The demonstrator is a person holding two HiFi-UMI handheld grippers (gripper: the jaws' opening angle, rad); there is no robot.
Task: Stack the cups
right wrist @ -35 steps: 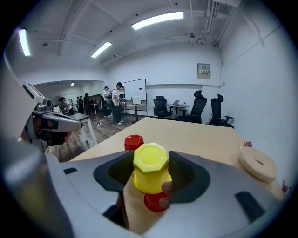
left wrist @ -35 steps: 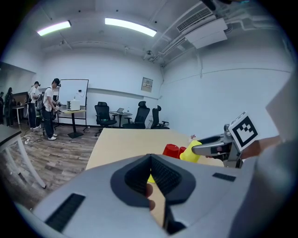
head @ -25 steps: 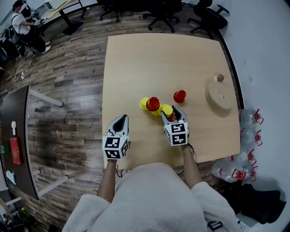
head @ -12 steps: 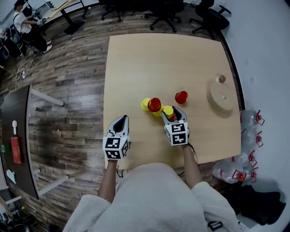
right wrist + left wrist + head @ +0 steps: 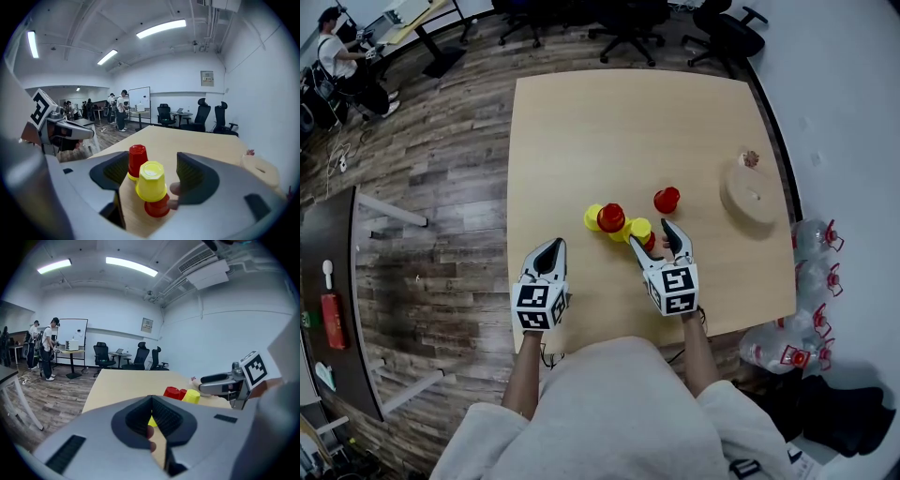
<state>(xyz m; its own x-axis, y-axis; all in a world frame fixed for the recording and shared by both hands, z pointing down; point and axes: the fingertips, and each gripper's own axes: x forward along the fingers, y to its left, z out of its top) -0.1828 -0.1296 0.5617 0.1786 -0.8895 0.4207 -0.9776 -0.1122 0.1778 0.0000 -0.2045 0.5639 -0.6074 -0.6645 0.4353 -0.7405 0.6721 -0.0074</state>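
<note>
Closed jaws of the left gripper (image 5: 151, 404) hide all but a sliver of a yellow plastic cup (image 5: 152, 422). The pinkish object (image 5: 751, 158) on the round wooden disc (image 5: 755, 202) is too small to identify.

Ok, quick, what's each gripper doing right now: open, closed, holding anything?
Left gripper: closed, empty.
Right gripper: open, jaws just opened wider; the yellow cup on a red cup stands between them, ungripped.

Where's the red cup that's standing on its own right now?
In the head view, the lone red cup stands right of the yellow-and-red cup cluster, between it and the round wooden disc.
</note>
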